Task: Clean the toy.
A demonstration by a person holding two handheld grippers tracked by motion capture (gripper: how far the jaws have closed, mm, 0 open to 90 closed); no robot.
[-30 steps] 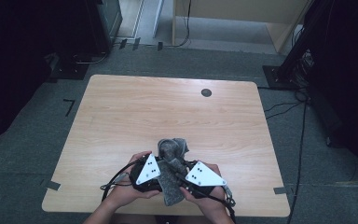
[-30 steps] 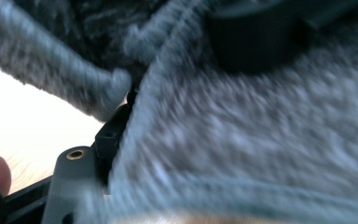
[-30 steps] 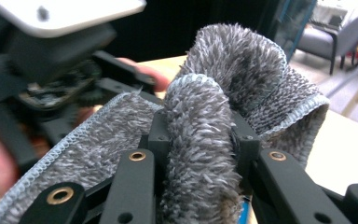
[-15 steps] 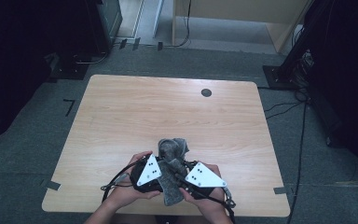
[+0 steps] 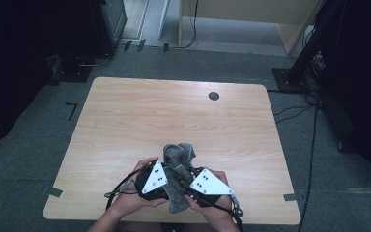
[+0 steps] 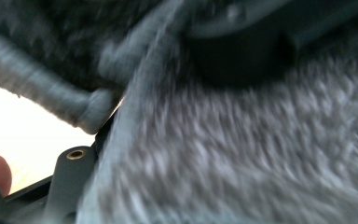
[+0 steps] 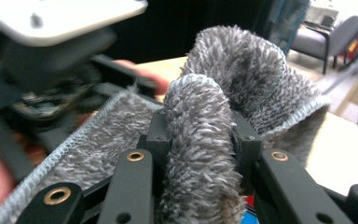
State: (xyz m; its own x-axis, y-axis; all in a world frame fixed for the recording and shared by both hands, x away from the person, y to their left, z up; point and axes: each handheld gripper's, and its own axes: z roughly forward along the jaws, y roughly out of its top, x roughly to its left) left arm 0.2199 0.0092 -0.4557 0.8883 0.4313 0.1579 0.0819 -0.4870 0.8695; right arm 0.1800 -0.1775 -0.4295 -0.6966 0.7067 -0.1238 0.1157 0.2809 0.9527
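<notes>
Grey fleecy towel (image 5: 176, 166) bunched between both grippers at near edge of bench (image 5: 125, 111), part lifted, tail hanging toward person. Right gripper (image 7: 200, 154) jaws clamped on thick roll of pile; left gripper (image 5: 153, 180) jaws closed tight on a fold of it. Two-point hold likely for spreading or folding. Stitched hem (image 7: 70, 140) runs leftward. Bench beyond wide open; only small dark grommet (image 5: 214, 95) far side.

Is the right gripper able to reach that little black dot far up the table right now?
Probably not yet: the right gripper is shut on the grey towel at the near edge, and the black dot lies far across the bare table.
</notes>
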